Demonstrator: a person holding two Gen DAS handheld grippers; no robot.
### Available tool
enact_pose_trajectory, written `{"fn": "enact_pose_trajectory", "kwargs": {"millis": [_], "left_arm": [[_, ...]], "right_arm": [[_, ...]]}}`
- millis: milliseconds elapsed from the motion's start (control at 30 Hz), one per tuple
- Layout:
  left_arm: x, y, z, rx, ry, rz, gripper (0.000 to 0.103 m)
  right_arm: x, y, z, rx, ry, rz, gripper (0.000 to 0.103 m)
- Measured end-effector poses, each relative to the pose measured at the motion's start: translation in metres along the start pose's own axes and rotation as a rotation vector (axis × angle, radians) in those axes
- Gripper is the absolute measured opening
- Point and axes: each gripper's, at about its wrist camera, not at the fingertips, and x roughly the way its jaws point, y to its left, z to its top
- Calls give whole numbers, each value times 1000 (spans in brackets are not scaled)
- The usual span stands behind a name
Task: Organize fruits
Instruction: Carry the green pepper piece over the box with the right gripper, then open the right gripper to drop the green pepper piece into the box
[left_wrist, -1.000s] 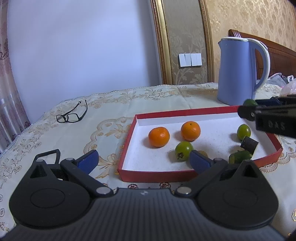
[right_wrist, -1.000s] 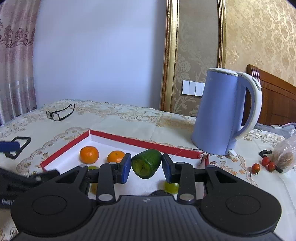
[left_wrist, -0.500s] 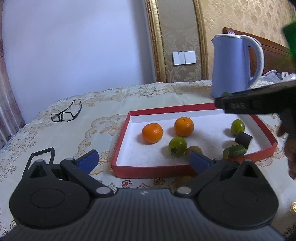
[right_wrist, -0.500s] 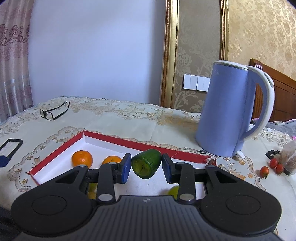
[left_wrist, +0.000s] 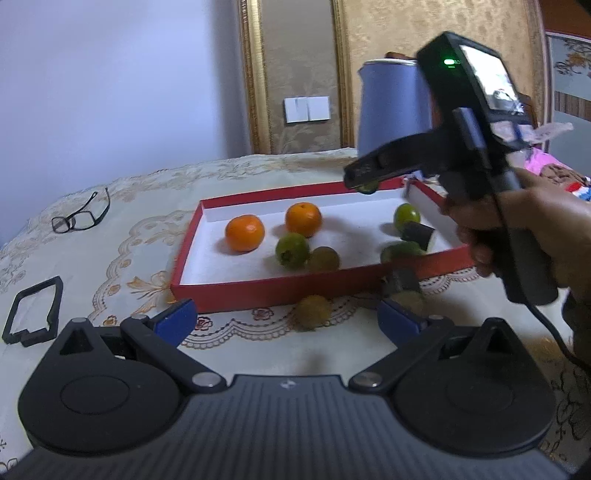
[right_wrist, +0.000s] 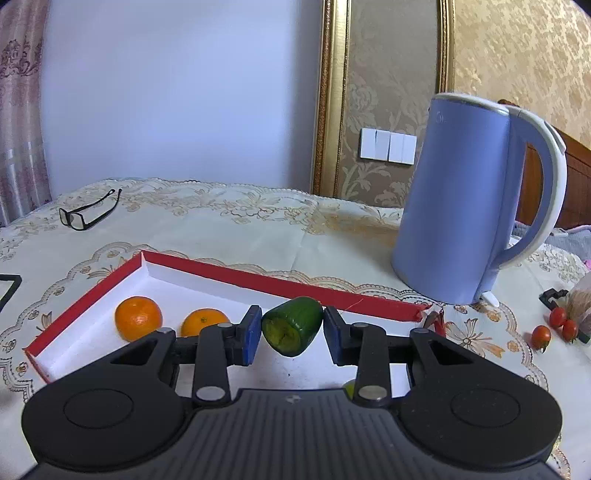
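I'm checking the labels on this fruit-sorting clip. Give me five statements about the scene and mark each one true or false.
1. The right gripper is shut on a green cucumber piece. True.
2. The left gripper holds an orange. False: its jaws are open with nothing between the pads.
3. Two oranges lie inside the red tray. True.
4. The eyeglasses lie inside the tray. False: they rest on the tablecloth, away from it.
5. The blue kettle lies on its side. False: it stands upright beyond the tray.
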Motion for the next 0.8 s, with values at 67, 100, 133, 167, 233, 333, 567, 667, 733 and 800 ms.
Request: {"fn": "enact_pose_trajectory", "kwargs": {"millis": [67,100,133,167,233,333,567,667,733,800], "left_arm": [[-2,-1,-1,4,-12,-7,103],[-1,-2,0,4,-14,-13,103],[-1,-3,0,2,-15,-17,103],[0,-3,1,2,-15,-20,103],[1,-4,2,4,-17,-17,103],[2,-4,2,5,-15,-21,103],[10,-9,2,18,-6,-21,101],[15,-9,3,13,17,-29,95],[18,-8,3,7,32,-28,95],[19,-8,3,8,35,-20,94]], "right_arm": [[3,-1,0,3,6,-2,36],[5,-1,-1,4,9,-3,36],[6,-1,-1,5,11,-3,36],[7,-1,-2,6,13,-3,36],[9,-1,-2,8,16,-3,36],[11,-2,-2,9,20,-4,36],[16,-3,-5,10,27,-10,36],[16,-4,-5,16,31,-6,36],[14,-6,-4,23,25,-4,37],[10,-7,-3,28,16,0,37]]}}
